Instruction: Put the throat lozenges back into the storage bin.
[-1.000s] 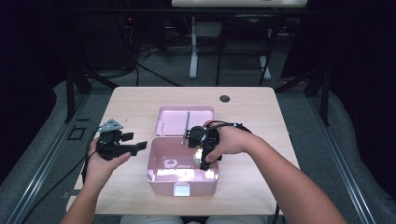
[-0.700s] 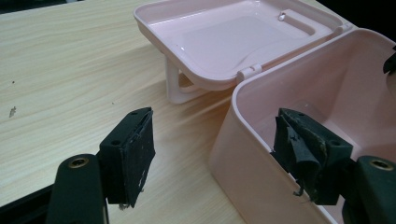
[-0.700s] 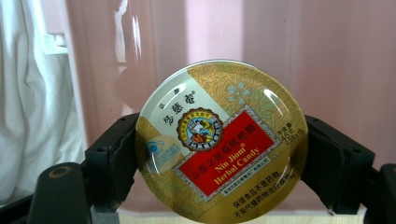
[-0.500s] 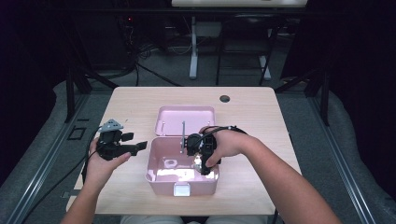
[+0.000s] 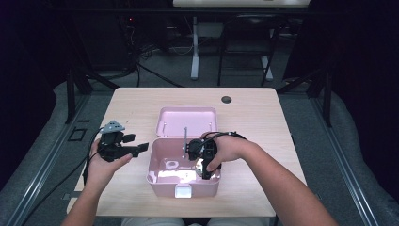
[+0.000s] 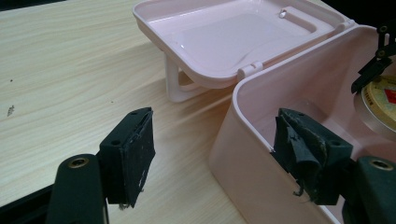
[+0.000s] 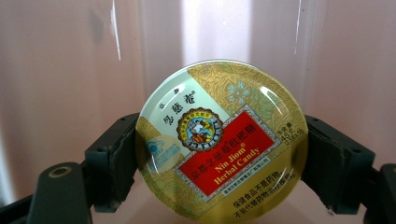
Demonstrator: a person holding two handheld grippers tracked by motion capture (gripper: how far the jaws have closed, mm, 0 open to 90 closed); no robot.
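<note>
Right gripper (image 7: 219,158) jaws pinch a round candy tin (image 7: 220,140) by its sides, inside the pink box (image 5: 160,181), frame centre. Left gripper (image 6: 210,154) jaws spread wide, straddling the box's wall; hand level, left of frame.

Overhead plus two close box (image 5: 162,160) views

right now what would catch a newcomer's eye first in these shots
The round candy tin, gold and green with a red label, stands out most, clamped at its rim between the fingers of the right gripper inside the pink box. The box itself draws the eye next, mid-table, its lid flung open behind it. The left gripper straddles the box's wall, fingers open.
</note>
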